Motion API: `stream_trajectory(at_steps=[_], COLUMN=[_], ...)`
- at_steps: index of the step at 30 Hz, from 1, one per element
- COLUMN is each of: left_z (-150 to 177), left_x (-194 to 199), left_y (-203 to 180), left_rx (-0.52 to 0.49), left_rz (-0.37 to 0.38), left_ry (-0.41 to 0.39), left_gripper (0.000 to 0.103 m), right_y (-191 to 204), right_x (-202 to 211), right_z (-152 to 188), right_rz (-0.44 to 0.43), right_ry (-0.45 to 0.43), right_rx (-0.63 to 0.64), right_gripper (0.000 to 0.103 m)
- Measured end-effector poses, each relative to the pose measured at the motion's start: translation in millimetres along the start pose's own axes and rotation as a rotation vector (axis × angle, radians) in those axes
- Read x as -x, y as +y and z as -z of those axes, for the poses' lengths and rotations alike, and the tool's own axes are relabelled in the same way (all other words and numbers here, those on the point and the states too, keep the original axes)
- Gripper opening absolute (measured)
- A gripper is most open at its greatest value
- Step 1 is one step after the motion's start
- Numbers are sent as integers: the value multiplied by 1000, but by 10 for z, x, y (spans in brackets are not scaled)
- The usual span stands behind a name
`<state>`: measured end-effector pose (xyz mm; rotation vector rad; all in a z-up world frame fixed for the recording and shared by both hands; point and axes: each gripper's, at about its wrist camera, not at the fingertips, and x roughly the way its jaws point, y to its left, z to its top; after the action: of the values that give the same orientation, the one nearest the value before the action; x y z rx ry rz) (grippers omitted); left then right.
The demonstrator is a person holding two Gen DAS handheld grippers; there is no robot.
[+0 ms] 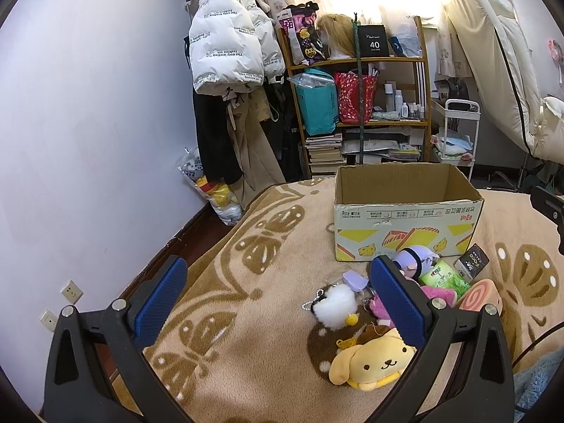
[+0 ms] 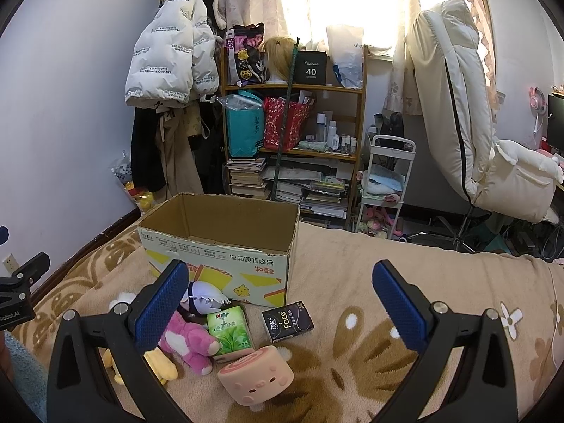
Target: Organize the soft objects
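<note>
An open cardboard box (image 1: 405, 222) (image 2: 218, 246) stands on the beige blanket. In front of it lie soft toys: a yellow dog plush (image 1: 373, 359), a white fluffy keychain (image 1: 335, 305), a pink plush (image 2: 190, 343), a purple-haired doll (image 2: 204, 298) (image 1: 416, 259) and a pink roll cushion (image 2: 255, 375) (image 1: 481, 298). A green tissue pack (image 2: 231, 331) (image 1: 444, 276) and a black tissue pack (image 2: 287, 320) (image 1: 470, 264) lie among them. My left gripper (image 1: 278, 290) is open above the blanket, left of the pile. My right gripper (image 2: 280, 296) is open over the packs, holding nothing.
The blanket (image 1: 246, 282) covers a bed that ends at the left wall. Behind the box stand a cluttered wooden shelf (image 2: 292, 123), hanging coats (image 1: 225, 42), a white cart (image 2: 384, 183) and a white chair (image 2: 469, 112). A bag of plush toys (image 1: 211, 190) sits on the floor.
</note>
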<state>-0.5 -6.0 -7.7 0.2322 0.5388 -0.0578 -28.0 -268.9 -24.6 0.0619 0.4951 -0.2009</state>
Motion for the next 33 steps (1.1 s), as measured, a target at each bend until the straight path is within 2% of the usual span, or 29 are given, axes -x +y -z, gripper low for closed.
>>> stream_trajectory(at_steps=[14, 23, 27, 33], left_z=[-32, -60, -41, 28], left_x=[-70, -234, -349, -543], left_y=[-126, -270, -387, -614], left_rx=[-45, -50, -44, -70], left_rz=[24, 37, 59, 80], left_ry=[43, 111, 171, 250], left_gripper=[102, 102, 102, 102], right_y=[0, -65, -83, -108], right_x=[-110, -300, -403, -658], right_z=[24, 38, 69, 139], right_rz=[-47, -76, -89, -129], right_ry=[76, 185, 233, 360], right_rx=[-6, -47, -59, -95], right_gripper=[103, 103, 103, 103])
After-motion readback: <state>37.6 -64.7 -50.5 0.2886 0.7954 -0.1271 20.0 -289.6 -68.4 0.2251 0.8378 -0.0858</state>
